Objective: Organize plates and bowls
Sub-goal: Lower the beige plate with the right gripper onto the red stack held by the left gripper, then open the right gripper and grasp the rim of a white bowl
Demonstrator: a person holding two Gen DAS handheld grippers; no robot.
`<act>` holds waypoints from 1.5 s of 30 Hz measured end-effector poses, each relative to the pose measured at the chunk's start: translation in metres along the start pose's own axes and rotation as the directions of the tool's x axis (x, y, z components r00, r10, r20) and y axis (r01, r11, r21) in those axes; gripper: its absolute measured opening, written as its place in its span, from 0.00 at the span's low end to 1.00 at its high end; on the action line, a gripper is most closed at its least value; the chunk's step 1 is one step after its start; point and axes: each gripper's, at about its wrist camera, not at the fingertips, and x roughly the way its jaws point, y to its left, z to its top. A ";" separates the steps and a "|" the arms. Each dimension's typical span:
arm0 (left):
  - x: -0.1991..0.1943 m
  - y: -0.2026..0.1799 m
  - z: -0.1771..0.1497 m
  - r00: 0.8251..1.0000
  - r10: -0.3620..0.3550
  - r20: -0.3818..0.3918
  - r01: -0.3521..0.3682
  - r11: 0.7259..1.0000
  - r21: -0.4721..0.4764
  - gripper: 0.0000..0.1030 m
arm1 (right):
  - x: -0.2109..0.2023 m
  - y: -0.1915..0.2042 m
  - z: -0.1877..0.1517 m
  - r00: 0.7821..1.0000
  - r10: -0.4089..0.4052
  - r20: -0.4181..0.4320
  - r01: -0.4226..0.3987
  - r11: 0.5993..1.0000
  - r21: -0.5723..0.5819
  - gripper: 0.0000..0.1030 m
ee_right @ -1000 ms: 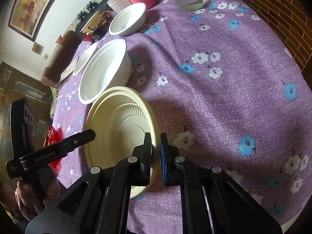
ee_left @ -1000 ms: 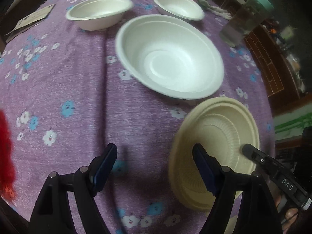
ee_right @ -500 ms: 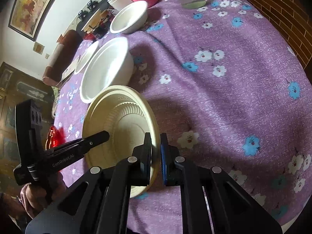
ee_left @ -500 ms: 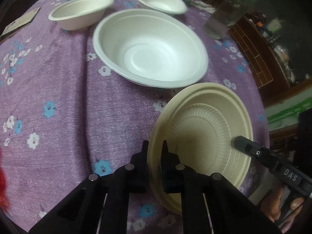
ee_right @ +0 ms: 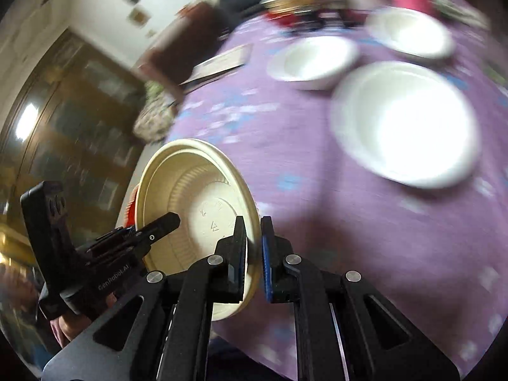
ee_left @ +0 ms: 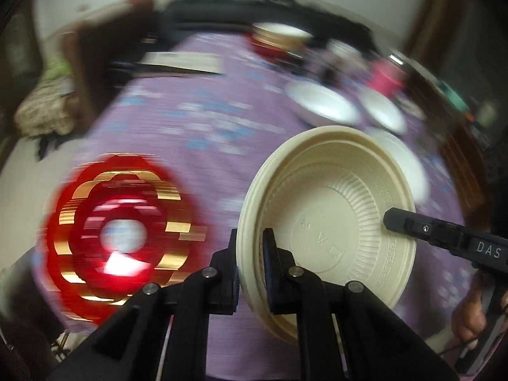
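Cream plate (ee_left: 330, 222) held above the counter (ee_left: 203, 133).
Left gripper (ee_left: 250, 266) and right gripper (ee_right: 253, 254) each clench opposite rims; a red plate (ee_left: 117, 238) lies near the counter's edge.

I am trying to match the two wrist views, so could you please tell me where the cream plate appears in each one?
Left wrist: the cream plate sits lower right of centre, its left rim pinched in the left gripper.
Right wrist: it sits lower left, its right rim pinched in the right gripper.
Shared landmark: the large white bowl, partly hidden behind the plate in the left view.
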 end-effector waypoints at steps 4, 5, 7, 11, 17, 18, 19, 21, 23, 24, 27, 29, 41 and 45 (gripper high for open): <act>-0.007 0.068 0.000 0.989 0.144 0.034 -0.140 0.985 -0.104 0.12 | 0.070 0.077 0.018 0.998 0.033 -0.054 -0.039 0.993 -0.110 0.08; -0.005 0.082 0.000 0.985 0.169 0.029 -0.164 0.978 -0.125 0.12 | 0.088 0.093 0.020 0.997 0.029 -0.065 -0.037 0.991 -0.129 0.08; 0.001 0.102 0.000 0.976 0.216 0.027 -0.209 0.966 -0.152 0.13 | 0.118 0.115 0.023 0.996 0.026 -0.080 -0.038 0.987 -0.157 0.08; 0.017 0.123 -0.002 0.954 0.297 0.031 -0.288 0.942 -0.170 0.17 | 0.167 0.137 0.024 0.995 0.006 -0.104 -0.025 0.983 -0.184 0.09; 0.023 0.146 -0.010 0.885 0.461 0.064 -0.443 0.877 -0.187 0.57 | 0.192 0.145 0.015 0.992 -0.094 -0.088 0.068 0.963 -0.263 0.13; 0.020 0.148 -0.011 0.883 0.465 0.070 -0.444 0.874 -0.199 0.58 | 0.186 0.141 0.017 0.993 -0.072 -0.089 0.048 0.968 -0.246 0.14; 0.014 0.151 -0.012 0.882 0.464 0.082 -0.438 0.871 -0.223 0.58 | 0.182 0.139 0.018 0.994 -0.053 -0.091 0.030 0.971 -0.237 0.14; -0.002 0.156 -0.019 0.877 0.467 0.112 -0.429 0.867 -0.256 0.58 | 0.170 0.134 0.018 0.997 -0.044 -0.067 0.027 0.972 -0.233 0.14; -0.013 0.152 -0.021 0.874 0.465 0.141 -0.417 0.867 -0.274 0.59 | 0.156 0.127 0.016 0.999 -0.039 -0.026 0.032 0.974 -0.224 0.14; -0.017 0.147 -0.021 0.875 0.458 0.158 -0.406 0.871 -0.278 0.59 | 0.149 0.123 0.015 0.999 -0.036 -0.017 0.032 0.975 -0.218 0.14; -0.024 0.126 -0.017 0.886 0.417 0.202 -0.364 0.896 -0.255 0.62 | 0.137 0.107 0.011 0.999 -0.040 -0.020 0.036 0.981 -0.189 0.14; -0.023 0.101 -0.008 0.910 0.350 0.221 -0.308 0.929 -0.205 0.65 | 0.132 0.096 0.012 0.999 -0.043 -0.030 0.037 0.985 -0.171 0.14; 0.039 -0.019 0.078 0.993 0.094 0.068 -0.083 0.986 -0.145 0.76 | 0.029 -0.026 0.102 0.985 -0.160 0.057 0.158 0.987 0.032 0.14; 0.085 -0.040 0.129 0.997 0.071 -0.027 -0.075 0.979 -0.189 0.76 | 0.015 -0.069 0.152 0.978 -0.205 0.027 0.200 0.972 0.124 0.31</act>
